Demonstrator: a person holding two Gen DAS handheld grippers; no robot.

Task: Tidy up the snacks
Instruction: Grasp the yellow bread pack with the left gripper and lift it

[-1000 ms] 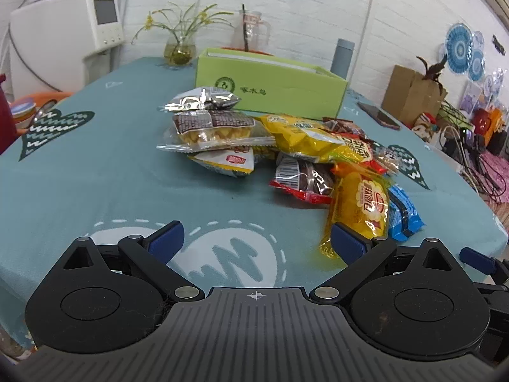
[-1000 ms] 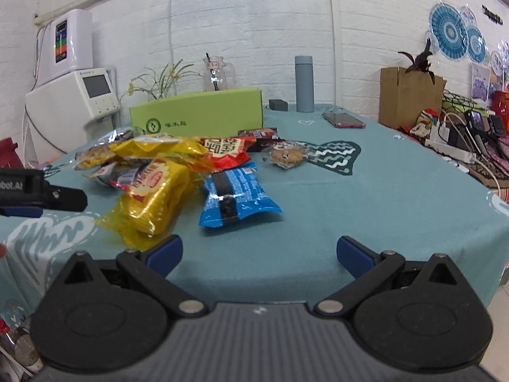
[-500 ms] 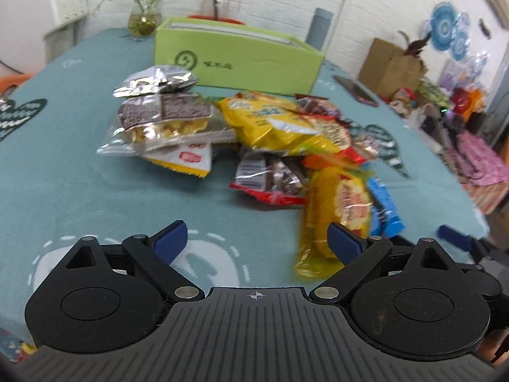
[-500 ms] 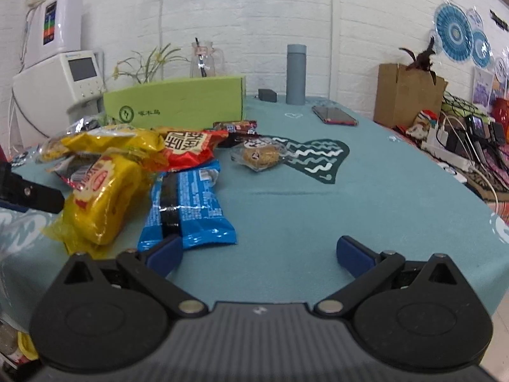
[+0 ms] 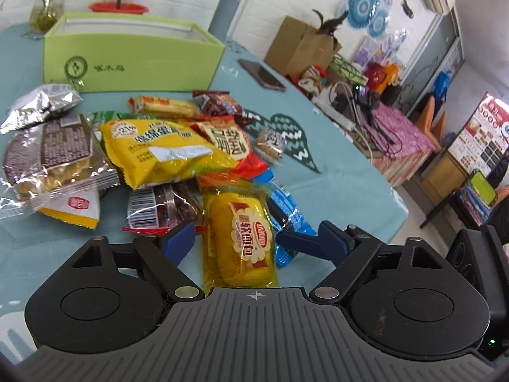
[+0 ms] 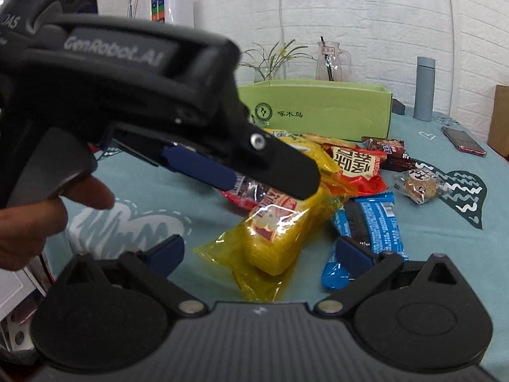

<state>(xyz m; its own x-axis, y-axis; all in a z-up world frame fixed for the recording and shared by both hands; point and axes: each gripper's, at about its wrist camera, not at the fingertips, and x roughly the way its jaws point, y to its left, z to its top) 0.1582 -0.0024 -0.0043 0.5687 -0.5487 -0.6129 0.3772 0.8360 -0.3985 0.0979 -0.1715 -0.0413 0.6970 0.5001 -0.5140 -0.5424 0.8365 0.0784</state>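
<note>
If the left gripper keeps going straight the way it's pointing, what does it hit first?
Most likely the yellow bread packet. It already lies between the open fingers of the left gripper, whose jaws have just been closing, with no pad clearly touching it yet.

bare teal tablecloth (image 6: 423,254) right of the snack pile (image 5: 178,149) (green box (image 5: 133,60) behind), left tool (image 6: 270,172) overhead

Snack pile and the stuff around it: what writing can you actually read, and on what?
"GenRobot.AI": side of the left gripper.
"啄木鸟", beside a round logo: front of the green box.
"软面包": yellow bread packet, lying between the gripper's fingers.
"21%": large yellow bag; its Chinese lines are too blurred.
Red packet: big characters, not clearly legible.
Barcode packet, blue wrapper, wall poster: too small.
</note>
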